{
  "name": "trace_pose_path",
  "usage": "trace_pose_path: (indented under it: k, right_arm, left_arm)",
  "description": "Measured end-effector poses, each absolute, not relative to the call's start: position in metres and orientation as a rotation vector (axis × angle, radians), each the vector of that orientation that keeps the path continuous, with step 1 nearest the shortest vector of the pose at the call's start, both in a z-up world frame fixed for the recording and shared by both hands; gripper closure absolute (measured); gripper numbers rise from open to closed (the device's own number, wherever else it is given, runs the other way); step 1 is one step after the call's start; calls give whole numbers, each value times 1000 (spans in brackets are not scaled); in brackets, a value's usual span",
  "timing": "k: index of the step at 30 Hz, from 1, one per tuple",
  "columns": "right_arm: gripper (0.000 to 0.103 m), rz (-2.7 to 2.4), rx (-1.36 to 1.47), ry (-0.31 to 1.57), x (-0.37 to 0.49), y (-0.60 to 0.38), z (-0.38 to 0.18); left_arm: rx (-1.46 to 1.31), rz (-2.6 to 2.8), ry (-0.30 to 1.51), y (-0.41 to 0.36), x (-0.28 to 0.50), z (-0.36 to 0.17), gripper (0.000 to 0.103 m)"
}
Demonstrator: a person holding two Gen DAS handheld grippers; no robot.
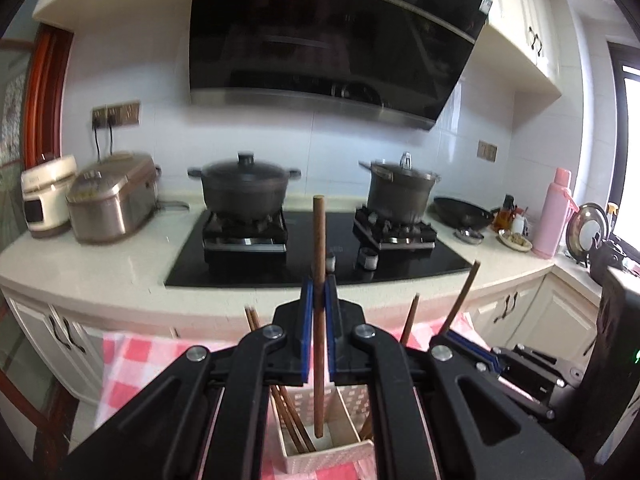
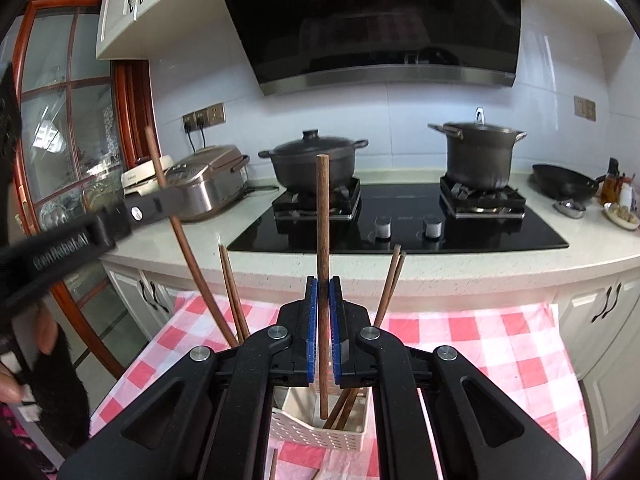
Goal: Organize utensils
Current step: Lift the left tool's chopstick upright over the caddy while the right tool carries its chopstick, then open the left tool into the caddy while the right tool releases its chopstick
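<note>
Closest to us in the left wrist view is our left gripper [image 1: 319, 292], blue pads pinched tight on a single brown wooden chopstick [image 1: 319, 320] that stands nearly upright between them. Its bottom end hangs inside the white perforated utensil basket [image 1: 344, 446] just below, next to a few more chopsticks [image 1: 294, 424] already leaning in there.

Same deal on the other side: our right gripper [image 2: 323, 296] is clamped on its own chopstick [image 2: 323, 220], also upright, with the tip down in the same white basket [image 2: 320, 434]. More chopsticks lean out of that basket, a pair [image 2: 390, 284] tilting right and a pair [image 2: 232, 292] tilting left. In this view we can also see the left gripper [image 2: 152, 204] coming in from the left edge, and the long stick it holds [image 2: 180, 236] slants down toward the basket.

The basket sits on a pink and white checked cloth [image 2: 480, 344]. Past the cloth is the pale countertop [image 2: 440, 270] with a black glass gas hob [image 2: 400, 216], two knobs at the front. A wide lidded black pot [image 2: 314, 160] sits on the left burner, a taller dark stockpot [image 2: 478, 152] on the right one. To the left are a metallic rice cooker [image 2: 208, 182] and a white appliance behind it, and a black wok [image 2: 564, 182] rests off to the right. In the left wrist view a pink thermos bottle [image 1: 554, 214] stands near the window end. A big black range hood [image 2: 380, 20] hangs above it all.
</note>
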State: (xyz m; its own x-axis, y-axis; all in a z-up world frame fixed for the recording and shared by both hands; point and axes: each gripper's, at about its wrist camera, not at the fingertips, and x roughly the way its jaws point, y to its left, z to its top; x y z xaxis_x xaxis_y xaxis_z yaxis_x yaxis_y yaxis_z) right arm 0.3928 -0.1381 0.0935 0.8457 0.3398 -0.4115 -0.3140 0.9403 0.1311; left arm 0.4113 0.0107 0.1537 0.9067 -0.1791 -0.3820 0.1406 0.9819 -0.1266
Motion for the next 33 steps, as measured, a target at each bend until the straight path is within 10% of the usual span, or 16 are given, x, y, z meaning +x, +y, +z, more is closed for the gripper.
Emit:
trace_pose_path:
  k: [17,23,33]
  right_arm:
    - [94,345,89,613,429,-136,45]
    - [59,330,90,569,423,-146,54]
    - [59,292,75,504,384,-163,65]
  left_arm:
    - [-105,-164,607,13,440,62,95]
    - [-123,-117,559,25,432,71,60]
    - [-54,-1,456,33,382,88,29]
